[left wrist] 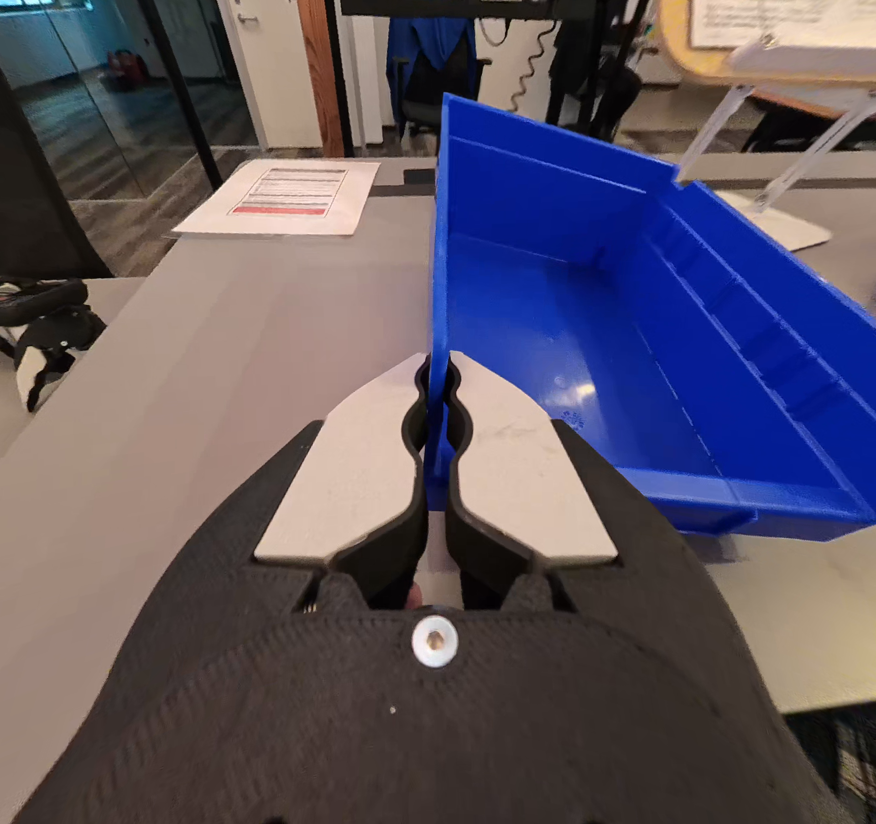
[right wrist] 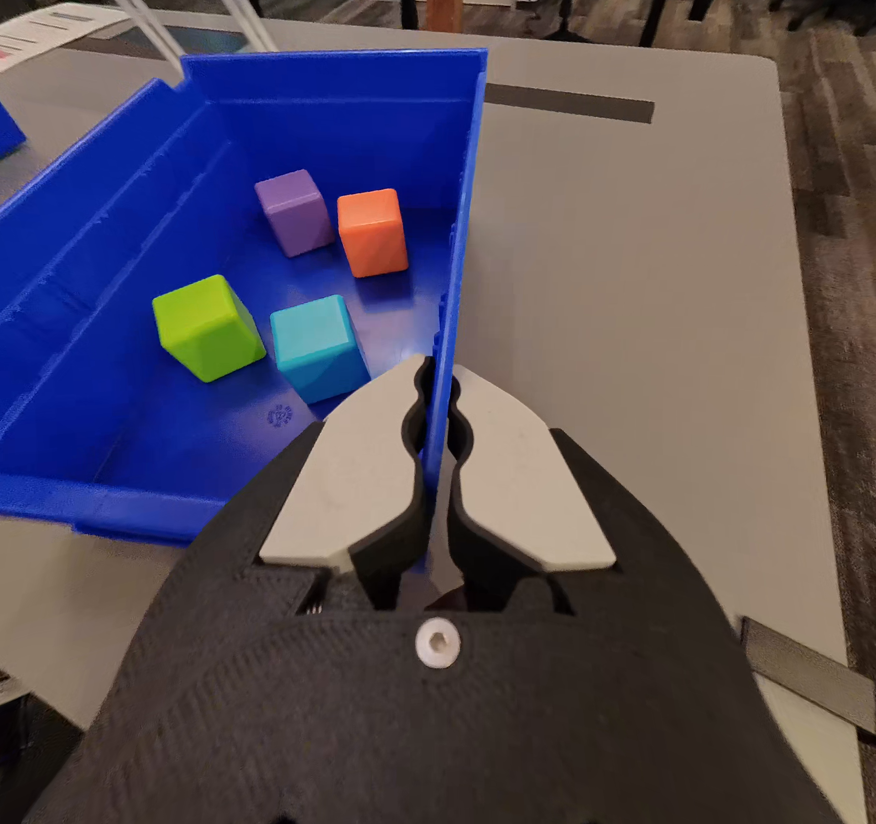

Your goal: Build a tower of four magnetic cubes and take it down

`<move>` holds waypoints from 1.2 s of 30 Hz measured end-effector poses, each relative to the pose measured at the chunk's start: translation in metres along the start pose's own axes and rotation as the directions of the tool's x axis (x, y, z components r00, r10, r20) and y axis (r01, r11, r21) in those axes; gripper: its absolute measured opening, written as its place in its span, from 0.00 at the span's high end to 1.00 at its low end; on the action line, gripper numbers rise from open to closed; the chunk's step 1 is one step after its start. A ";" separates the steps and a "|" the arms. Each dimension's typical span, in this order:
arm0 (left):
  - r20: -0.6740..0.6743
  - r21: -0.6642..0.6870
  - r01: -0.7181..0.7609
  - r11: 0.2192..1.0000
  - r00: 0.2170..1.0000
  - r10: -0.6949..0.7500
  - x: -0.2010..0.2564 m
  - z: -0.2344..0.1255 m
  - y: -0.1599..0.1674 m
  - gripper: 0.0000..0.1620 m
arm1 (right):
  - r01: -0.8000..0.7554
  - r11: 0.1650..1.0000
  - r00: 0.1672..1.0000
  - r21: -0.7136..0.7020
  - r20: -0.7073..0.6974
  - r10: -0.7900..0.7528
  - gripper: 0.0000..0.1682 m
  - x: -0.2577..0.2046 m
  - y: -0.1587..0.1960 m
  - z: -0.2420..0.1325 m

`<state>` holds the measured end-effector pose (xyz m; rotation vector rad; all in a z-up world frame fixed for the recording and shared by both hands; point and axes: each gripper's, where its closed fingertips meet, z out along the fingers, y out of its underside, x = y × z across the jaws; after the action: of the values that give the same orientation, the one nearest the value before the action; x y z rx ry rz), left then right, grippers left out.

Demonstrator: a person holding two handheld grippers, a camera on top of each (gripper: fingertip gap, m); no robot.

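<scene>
Four magnetic cubes lie apart on the floor of a blue bin (right wrist: 332, 85) in the right wrist view: purple (right wrist: 294, 211), orange (right wrist: 373, 232), green (right wrist: 204, 327) and cyan (right wrist: 317, 346). My right gripper (right wrist: 442, 365) is shut on this bin's right side wall, near its front corner. In the left wrist view a second blue bin (left wrist: 545, 194) holds nothing. My left gripper (left wrist: 438, 360) is shut on its left side wall near the front.
Both bins sit on a grey table (left wrist: 260, 327). A printed sheet (left wrist: 284, 199) lies at the back left. A clear stand (left wrist: 782, 175) rises behind the empty bin. A dark tape strip (right wrist: 569, 104) marks the table on the right. The table's right edge (right wrist: 796, 280) is close. About 75 centimetres separates my left fingertips from my right.
</scene>
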<state>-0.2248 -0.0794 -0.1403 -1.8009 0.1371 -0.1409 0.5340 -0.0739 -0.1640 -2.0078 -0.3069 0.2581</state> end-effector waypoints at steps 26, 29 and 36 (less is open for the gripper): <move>-0.179 0.438 0.129 0.890 0.982 -0.054 0.029 -0.080 -0.027 0.98 | 0.176 0.984 0.933 0.002 0.318 -0.167 0.98 -0.185 -0.029 0.084; -0.179 0.459 0.130 0.879 0.983 -0.052 0.027 -0.085 -0.033 0.98 | 0.182 0.983 0.920 0.003 0.352 -0.172 0.98 -0.214 -0.039 0.108; -0.163 0.492 0.136 0.860 0.985 -0.062 0.016 -0.099 -0.046 0.98 | 0.196 0.981 0.895 0.005 0.408 -0.180 0.99 -0.275 -0.057 0.153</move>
<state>-0.2251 -0.1666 -0.0725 -1.2724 0.0963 -0.3476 0.2201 -0.0105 -0.1668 -1.9313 -0.7718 0.5536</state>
